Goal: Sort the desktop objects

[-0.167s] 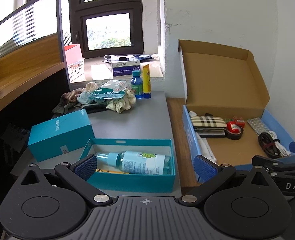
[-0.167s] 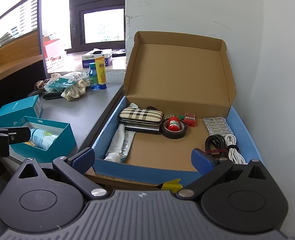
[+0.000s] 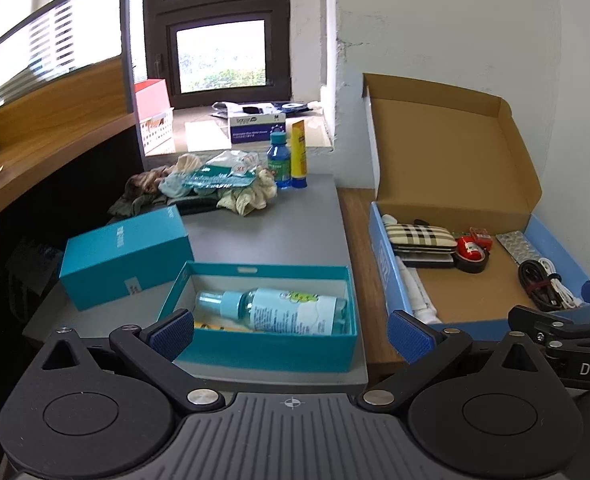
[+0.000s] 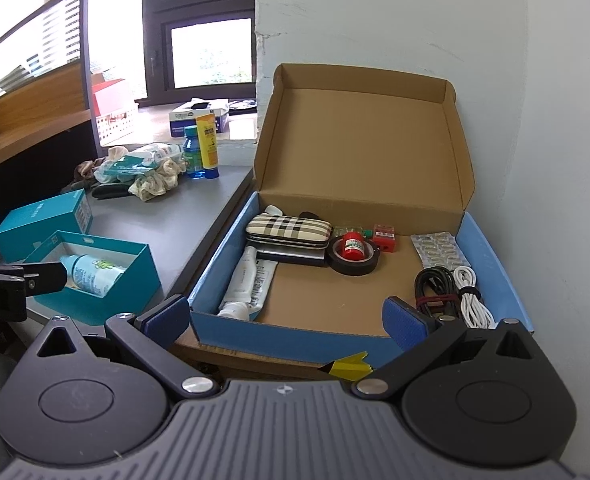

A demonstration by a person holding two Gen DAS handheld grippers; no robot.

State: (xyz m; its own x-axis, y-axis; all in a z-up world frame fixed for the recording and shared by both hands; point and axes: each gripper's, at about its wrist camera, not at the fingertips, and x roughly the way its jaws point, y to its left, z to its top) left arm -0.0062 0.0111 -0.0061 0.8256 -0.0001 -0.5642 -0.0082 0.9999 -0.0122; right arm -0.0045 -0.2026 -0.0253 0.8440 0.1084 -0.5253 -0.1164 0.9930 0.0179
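Daylight comes through a dark-framed window with greenery outside. A white plastered wall rises on the right. A wooden partition topped with glass stands at the left, beside the grey table.

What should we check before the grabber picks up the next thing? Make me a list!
1. Left tool open and holding nothing: ok.
2. Right tool open and holding nothing: ok.
3. Spray bottle lying flat inside the open teal box, nothing on top of it: ok.
4. Cardboard box lid up, bare floor in the middle for more things: ok.
5. Loose things on the grey desk, the cloth pile and two upright bottles, sorted: not ok.
6. Which thing goes where: cannot tell.
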